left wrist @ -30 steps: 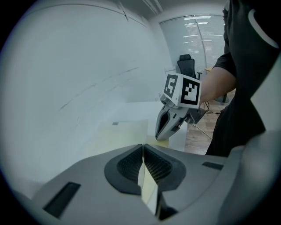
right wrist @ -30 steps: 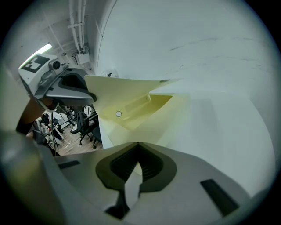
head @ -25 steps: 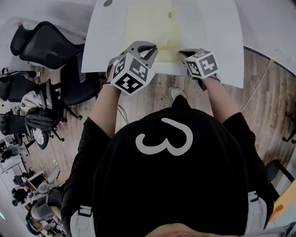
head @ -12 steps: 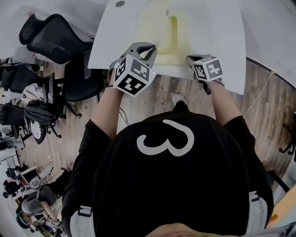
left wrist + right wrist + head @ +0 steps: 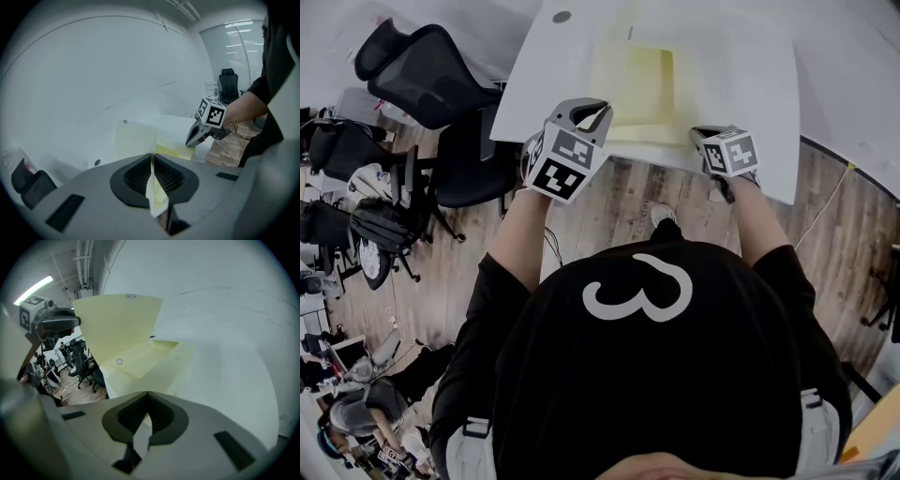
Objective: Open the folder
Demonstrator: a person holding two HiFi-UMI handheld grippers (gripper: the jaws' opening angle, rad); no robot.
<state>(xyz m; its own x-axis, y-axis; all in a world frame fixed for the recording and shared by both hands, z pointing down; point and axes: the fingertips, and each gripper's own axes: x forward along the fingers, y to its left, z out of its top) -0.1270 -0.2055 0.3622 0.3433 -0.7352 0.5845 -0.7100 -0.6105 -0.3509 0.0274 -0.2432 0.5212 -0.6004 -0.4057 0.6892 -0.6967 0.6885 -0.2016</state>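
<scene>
Folder [image 5: 637, 89] cover is standing half-raised, left gripper [image 5: 600, 112] pinching it, right gripper [image 5: 703, 134] clamping the bottom leaf (near edge); a steep tug would be risking creasing or slipping.

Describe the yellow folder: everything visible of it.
The folder is pale yellow, thin card by its look, lying at the near edge of the white table. It is partly open: the cover stands tilted up off the lower leaf. The left tongs pinch the cover's edge; the right tongs pinch the lower leaf.
</scene>
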